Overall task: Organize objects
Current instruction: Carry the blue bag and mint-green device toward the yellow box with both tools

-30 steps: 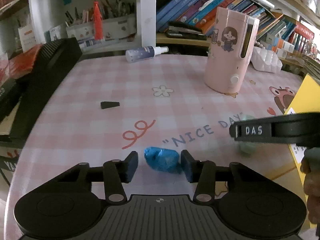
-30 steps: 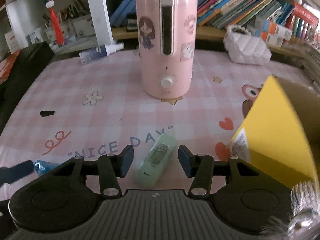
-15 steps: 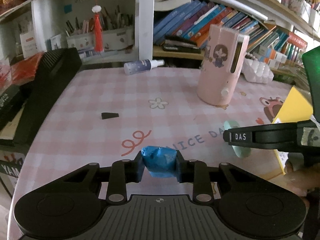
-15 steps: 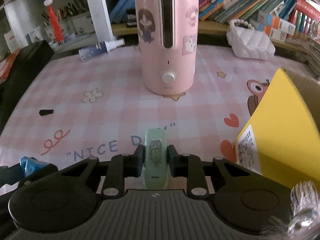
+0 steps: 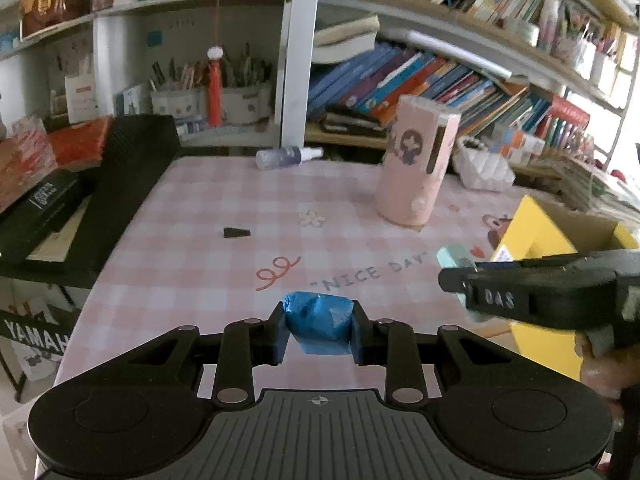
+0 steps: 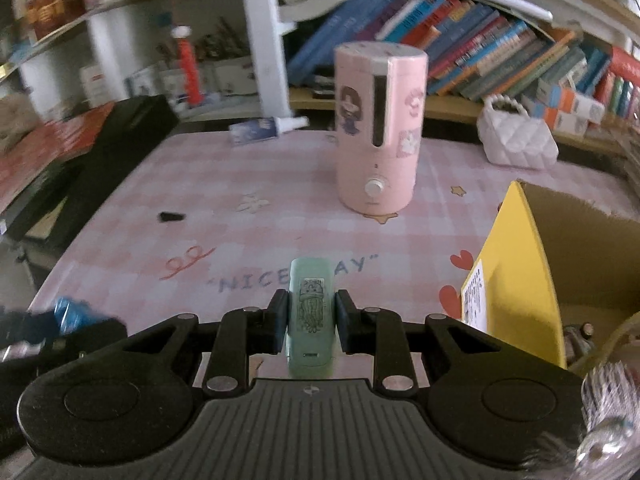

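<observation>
Left hand-held gripper clenched on blue packet; right hand-held gripper grasping mint case. Carry both level toward yellow box, frame right, without loosening

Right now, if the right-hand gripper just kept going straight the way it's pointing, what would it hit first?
Probably the pink checked tablecloth, since the right gripper, clamped on the mint green case, tilts downward. Beyond that stands the pink humidifier; depth is hard to judge.
</observation>
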